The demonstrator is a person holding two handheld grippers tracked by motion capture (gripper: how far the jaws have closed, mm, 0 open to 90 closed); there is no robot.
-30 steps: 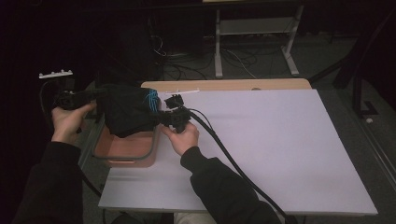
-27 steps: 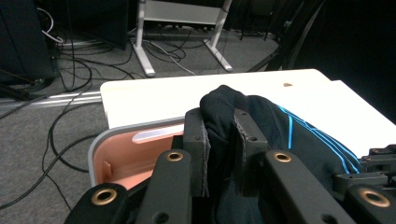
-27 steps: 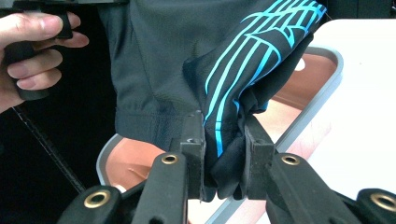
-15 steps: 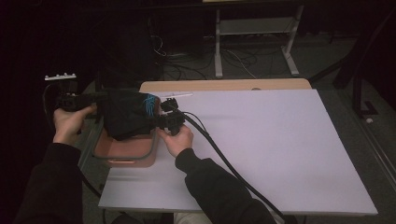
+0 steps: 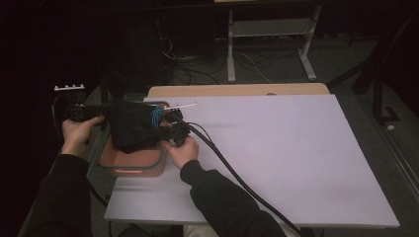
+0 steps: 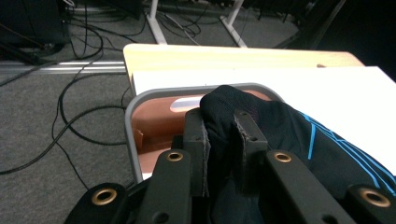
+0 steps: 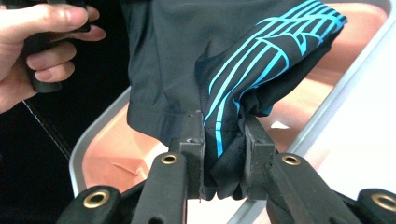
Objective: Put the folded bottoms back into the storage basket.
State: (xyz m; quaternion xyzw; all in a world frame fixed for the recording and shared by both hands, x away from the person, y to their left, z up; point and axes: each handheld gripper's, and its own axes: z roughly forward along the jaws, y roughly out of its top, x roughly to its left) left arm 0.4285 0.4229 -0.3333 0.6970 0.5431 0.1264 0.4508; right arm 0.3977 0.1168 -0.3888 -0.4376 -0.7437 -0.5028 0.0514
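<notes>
2 grippers hold a black garment [image 5: 132,129] over a copper bin [image 5: 136,165].

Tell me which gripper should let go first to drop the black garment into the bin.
Probably the left gripper: its pinch of the black garment already hangs over the brown bin. The right gripper grips at the bin's table-side rim.

A white board [image 5: 276,163] covers the wooden worktop [image 5: 237,90]. Beyond it, on the grey carpet [image 6: 60,154], black cables [image 5: 197,64] tangle beside a white metal stand [image 5: 269,42].
</notes>
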